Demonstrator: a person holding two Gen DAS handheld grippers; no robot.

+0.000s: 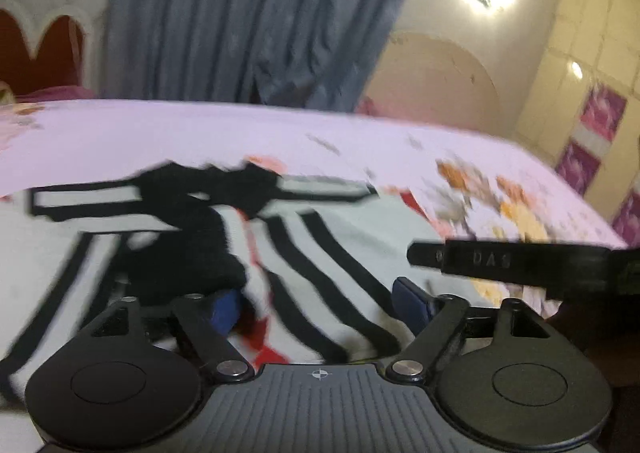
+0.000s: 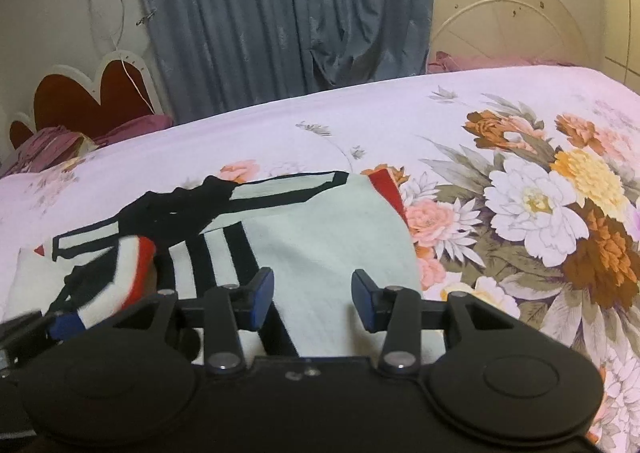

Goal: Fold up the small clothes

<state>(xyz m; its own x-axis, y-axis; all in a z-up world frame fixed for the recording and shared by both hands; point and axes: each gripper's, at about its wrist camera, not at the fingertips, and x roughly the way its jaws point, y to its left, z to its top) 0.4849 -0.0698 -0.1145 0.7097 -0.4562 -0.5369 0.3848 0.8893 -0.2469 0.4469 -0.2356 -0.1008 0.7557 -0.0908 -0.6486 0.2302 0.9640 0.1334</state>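
A: What do we fold here?

B: The little shirt [image 2: 320,237]. It is white with black stripes and some red, and it lies on the bed [image 2: 400,109] with the flower sheet.

A: Is the right gripper [image 2: 313,299] holding it?

B: No. Its two blue pads [image 2: 262,295] stand wide apart with nothing between them. The plain white part of the shirt lies right under and just past them.

A: And the left gripper [image 1: 318,307]?

B: It is wide open too, though that picture is blurry. The stripes and a red bit lie between its pads, but they do not pinch. In the right view a bunched-up bit of cloth seems to sit on its tip, and I cannot tell if it has hold of that.

A: So how do we do this step well?

B: I think each gripper should go low to a near edge and pinch only one layer. Then both lift together and lay the edge over, flat. If one goes faster, the shirt may bunch up. The right arm's black bar [image 1: 520,263] is close, so they should not bump.
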